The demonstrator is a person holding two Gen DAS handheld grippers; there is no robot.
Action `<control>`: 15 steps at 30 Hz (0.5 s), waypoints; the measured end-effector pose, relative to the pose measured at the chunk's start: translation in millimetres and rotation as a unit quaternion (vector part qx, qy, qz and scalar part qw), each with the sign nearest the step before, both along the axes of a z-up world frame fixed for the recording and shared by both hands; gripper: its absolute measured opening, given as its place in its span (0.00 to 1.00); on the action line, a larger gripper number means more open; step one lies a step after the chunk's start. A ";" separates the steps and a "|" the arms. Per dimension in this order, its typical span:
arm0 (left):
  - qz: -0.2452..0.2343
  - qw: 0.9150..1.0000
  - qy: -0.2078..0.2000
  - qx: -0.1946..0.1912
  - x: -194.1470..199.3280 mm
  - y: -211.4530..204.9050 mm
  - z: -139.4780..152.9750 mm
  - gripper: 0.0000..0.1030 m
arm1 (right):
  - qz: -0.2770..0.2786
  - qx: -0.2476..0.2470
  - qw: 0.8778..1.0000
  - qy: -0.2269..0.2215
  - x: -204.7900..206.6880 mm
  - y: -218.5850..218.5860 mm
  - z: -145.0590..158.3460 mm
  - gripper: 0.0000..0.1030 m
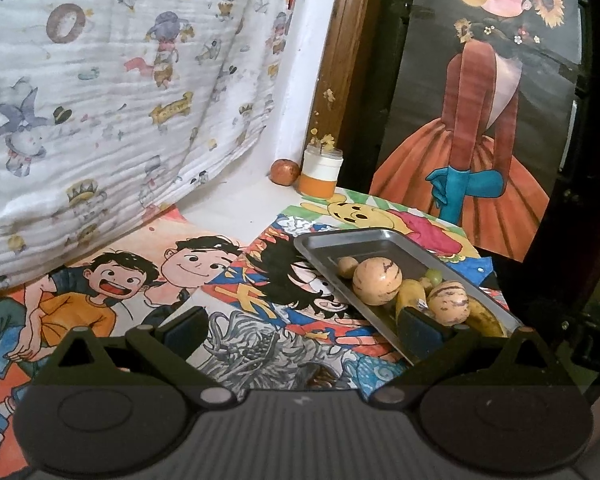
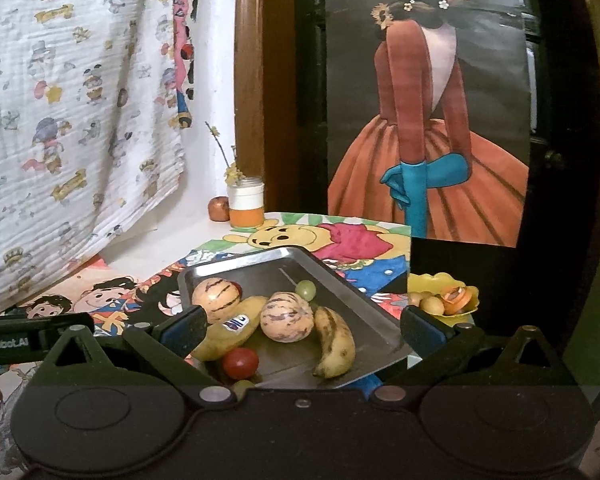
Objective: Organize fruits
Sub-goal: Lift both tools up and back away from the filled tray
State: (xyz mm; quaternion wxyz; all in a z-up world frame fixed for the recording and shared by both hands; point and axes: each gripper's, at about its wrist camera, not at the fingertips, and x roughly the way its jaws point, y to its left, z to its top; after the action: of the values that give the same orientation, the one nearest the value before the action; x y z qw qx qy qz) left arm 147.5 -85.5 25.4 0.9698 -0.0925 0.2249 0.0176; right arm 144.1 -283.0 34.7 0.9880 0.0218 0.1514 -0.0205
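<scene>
A steel tray (image 2: 352, 292) (image 1: 340, 240) rests on cartoon drawings and holds fruit. In it lie two striped tan melons (image 2: 286, 317) (image 2: 216, 298), a stickered banana (image 2: 230, 332), a spotted banana (image 2: 336, 344), a green grape (image 2: 306, 290) and a red tomato (image 2: 240, 363). My right gripper (image 2: 304, 326) hangs open over the tray's near half, nothing between its fingers. My left gripper (image 1: 304, 332) is open to the left of the tray, its right finger (image 1: 422, 334) just before the tray's near rim. The left view shows the melons (image 1: 377, 282) (image 1: 448, 304) and a small brown fruit (image 1: 347, 266).
A yellow bowl (image 2: 444, 294) with small fruits sits right of the tray. A white and orange jar (image 2: 246, 204) and a small reddish fruit (image 2: 219, 208) stand at the back by the wooden frame (image 2: 248, 80). A printed quilt (image 1: 100, 100) hangs left; a painting (image 2: 424, 120) leans behind.
</scene>
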 end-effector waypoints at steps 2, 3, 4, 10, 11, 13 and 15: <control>-0.001 1.000 -0.002 0.002 -3.6 -0.3 0.0 1.00 | -0.005 0.000 1.000 0.000 -3.3 0.1 -0.6 1.00; -0.002 1.000 -0.003 0.004 -5.4 -0.4 0.0 1.00 | -0.007 0.000 1.000 0.001 -4.8 0.1 -1.1 1.00; -0.003 1.000 -0.004 0.005 -7.2 -0.2 -0.1 1.00 | -0.009 0.001 1.000 0.001 -6.7 0.5 -1.7 1.00; -0.006 1.000 -0.005 0.009 -16.0 2.2 -0.5 1.00 | -0.013 0.007 1.000 0.007 -16.2 4.4 -3.9 1.00; -0.007 1.000 -0.005 0.009 -17.8 2.8 -0.4 1.00 | -0.013 0.007 1.000 0.008 -17.9 5.5 -3.8 1.00; -0.007 1.000 -0.006 0.009 -18.2 2.9 -0.3 1.00 | -0.013 0.006 1.000 0.007 -19.4 6.6 -3.8 1.00; -0.008 1.000 -0.006 0.010 -19.9 3.3 -0.5 1.00 | -0.014 0.006 1.000 0.007 -20.6 7.3 -3.8 1.00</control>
State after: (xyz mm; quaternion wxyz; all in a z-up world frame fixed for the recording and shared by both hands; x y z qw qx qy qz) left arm 127.6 -82.2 24.9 0.9722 -0.0814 0.2192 0.0120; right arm 123.5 -275.6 30.8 0.9863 0.0300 0.1584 -0.0339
